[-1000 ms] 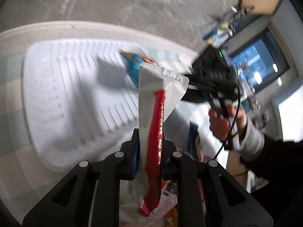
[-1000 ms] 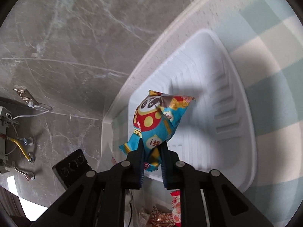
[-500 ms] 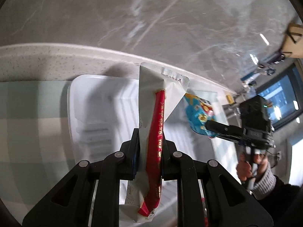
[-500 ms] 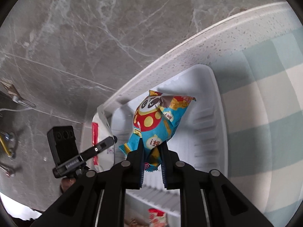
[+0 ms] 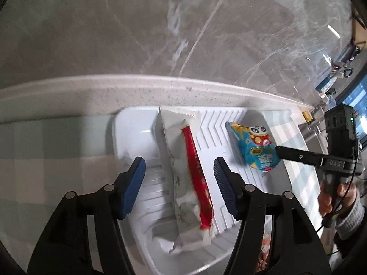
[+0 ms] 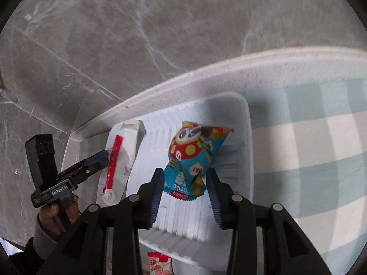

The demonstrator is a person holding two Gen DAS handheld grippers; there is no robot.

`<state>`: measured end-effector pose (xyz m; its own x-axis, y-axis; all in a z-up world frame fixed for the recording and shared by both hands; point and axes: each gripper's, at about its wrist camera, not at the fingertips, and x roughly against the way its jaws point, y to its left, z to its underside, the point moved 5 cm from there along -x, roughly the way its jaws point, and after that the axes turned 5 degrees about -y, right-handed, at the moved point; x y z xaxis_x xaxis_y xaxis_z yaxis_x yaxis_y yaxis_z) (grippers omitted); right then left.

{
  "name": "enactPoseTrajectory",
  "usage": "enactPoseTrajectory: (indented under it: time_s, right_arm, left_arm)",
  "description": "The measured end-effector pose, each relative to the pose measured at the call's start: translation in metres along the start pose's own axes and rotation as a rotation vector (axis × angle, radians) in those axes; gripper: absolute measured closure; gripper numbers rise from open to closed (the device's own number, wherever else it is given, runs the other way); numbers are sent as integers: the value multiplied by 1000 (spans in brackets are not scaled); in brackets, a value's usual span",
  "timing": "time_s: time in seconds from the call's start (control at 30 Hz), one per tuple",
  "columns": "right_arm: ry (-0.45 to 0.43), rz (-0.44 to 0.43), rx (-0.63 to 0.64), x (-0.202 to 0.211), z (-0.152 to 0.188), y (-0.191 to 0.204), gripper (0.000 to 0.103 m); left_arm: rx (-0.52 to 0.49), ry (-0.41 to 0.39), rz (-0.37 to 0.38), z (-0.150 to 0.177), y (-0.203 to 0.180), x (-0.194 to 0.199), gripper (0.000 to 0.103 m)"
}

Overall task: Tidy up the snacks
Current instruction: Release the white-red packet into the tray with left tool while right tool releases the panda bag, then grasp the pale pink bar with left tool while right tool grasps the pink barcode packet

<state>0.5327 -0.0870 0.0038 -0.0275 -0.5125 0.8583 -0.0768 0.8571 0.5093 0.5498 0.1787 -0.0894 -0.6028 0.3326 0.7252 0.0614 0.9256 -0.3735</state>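
A white ribbed tray point(image 5: 135, 123) point(image 6: 243, 119) sits on a checked cloth by the marble wall. A white packet with a red stripe point(image 5: 192, 174) lies in the tray's left part, between the spread fingers of my open left gripper point(image 5: 179, 174); it also shows in the right wrist view point(image 6: 119, 160). A blue panda snack bag point(image 6: 195, 158) lies in the tray's right part between the spread fingers of my open right gripper point(image 6: 185, 178); it also shows in the left wrist view point(image 5: 254, 149). The left gripper appears in the right wrist view point(image 6: 91, 160), the right gripper in the left wrist view point(image 5: 298, 154).
The speckled white counter edge point(image 5: 160, 91) runs behind the tray against the marble wall. More snack packets lie near the tray's front edge point(image 6: 159, 263) point(image 5: 263, 254). A screen point(image 5: 357, 112) glows at far right.
Both grippers came down over the tray and opened. The white packet and the blue panda bag left the jaws and now lie in the tray.
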Motion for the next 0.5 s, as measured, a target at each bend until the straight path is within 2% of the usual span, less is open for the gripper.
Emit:
enactPoseTrajectory:
  time_s: [0.2,0.37,0.5]
  right_arm:
    - [-42,7,81,44,1,19,58]
    - [-80,3,135,88,19,34,54]
    - [-91,32,156,118,46,36,49]
  left_arm:
    - [-164,-74,-12,10,-31,58,41]
    - [-255,-58,39,38,-62,88,40]
    - [-316,-4,74,77,-79,106,40]
